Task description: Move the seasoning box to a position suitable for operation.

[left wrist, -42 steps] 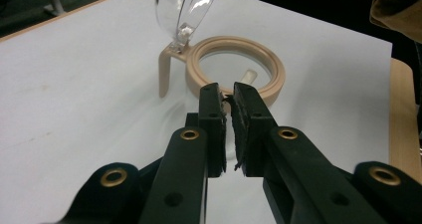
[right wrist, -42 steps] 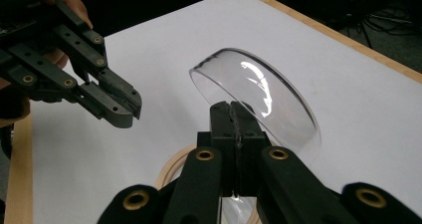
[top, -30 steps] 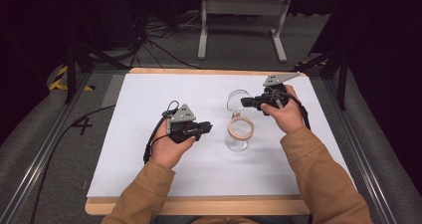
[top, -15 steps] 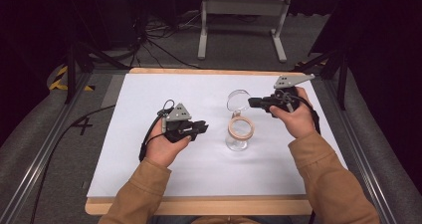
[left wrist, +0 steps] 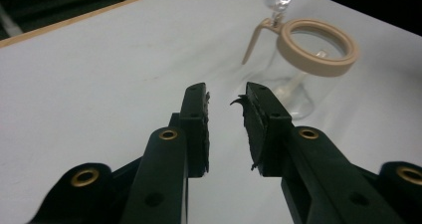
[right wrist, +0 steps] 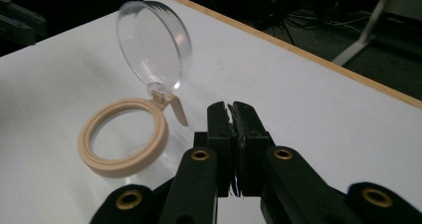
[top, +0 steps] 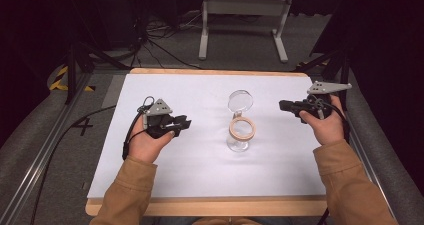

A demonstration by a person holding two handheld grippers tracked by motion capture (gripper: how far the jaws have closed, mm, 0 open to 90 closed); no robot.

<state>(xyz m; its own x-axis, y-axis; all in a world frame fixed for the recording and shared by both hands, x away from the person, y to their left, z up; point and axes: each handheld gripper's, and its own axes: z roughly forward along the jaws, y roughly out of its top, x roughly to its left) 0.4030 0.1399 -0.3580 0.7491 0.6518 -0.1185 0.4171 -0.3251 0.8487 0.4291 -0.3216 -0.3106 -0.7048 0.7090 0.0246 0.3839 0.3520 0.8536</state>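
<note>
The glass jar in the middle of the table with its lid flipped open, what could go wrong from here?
The jar is clear glass and stands free, so a nudge from either gripper could tip it. Its open lid stands upright on the hinge and could swing shut if bumped. The left gripper has torn pads, which may weaken any grip.

A jar (top: 240, 130) stands mid-table (top: 200, 175), seemingly with its lid (top: 240, 101) hinged up behind.
</note>
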